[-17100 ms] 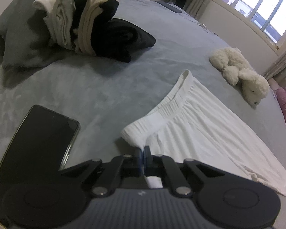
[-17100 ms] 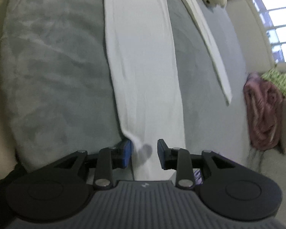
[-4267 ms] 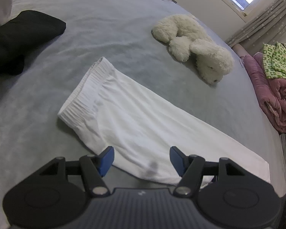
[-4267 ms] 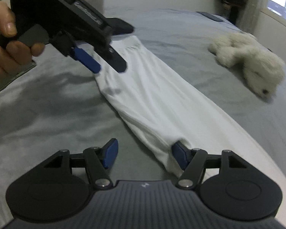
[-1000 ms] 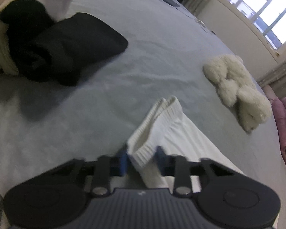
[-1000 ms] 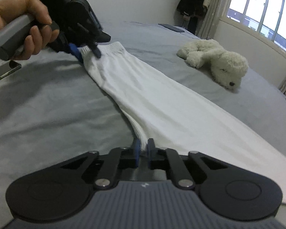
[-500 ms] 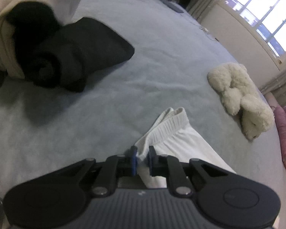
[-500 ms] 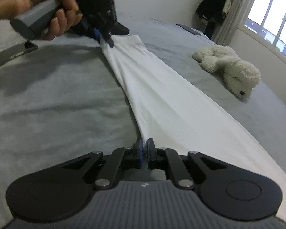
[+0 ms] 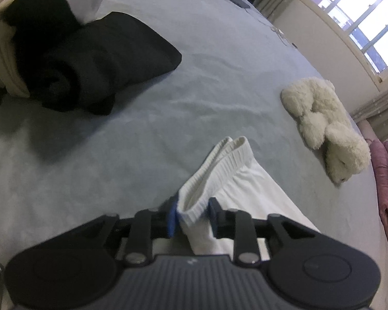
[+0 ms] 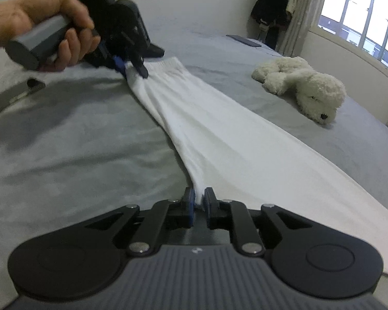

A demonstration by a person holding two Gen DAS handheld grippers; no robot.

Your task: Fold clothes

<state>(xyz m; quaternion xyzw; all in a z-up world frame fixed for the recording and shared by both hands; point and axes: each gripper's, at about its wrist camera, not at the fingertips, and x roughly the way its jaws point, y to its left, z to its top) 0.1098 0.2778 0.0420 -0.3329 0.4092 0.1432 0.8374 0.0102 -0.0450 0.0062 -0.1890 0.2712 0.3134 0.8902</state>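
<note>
White trousers (image 10: 214,134) lie stretched along the grey bed (image 10: 72,144), folded lengthwise into one narrow strip whose long axis runs from the elastic waistband at the far end to the leg edge close in front of the right wrist camera. The left tongs (image 9: 192,215) sit at the waistband (image 9: 219,160), their jaws opening with the bunched band still between them, and in the right wrist view the same left tongs (image 10: 132,68), in the person's hand (image 10: 46,28), show at the far end of the cloth. The right tongs (image 10: 198,202) are at the near edge of the strip, partway down the leg, their jaws also opening with a thin pinch of fabric between them. So each hand holds its own end of the one line, with neither nearer the middle. Judging by this, any further fold must go across the axis, bringing one end toward the other. A white plush toy (image 10: 301,87) lies well apart on the window side, and the folded dark clothes (image 9: 90,64) rest beyond the waistband.
</note>
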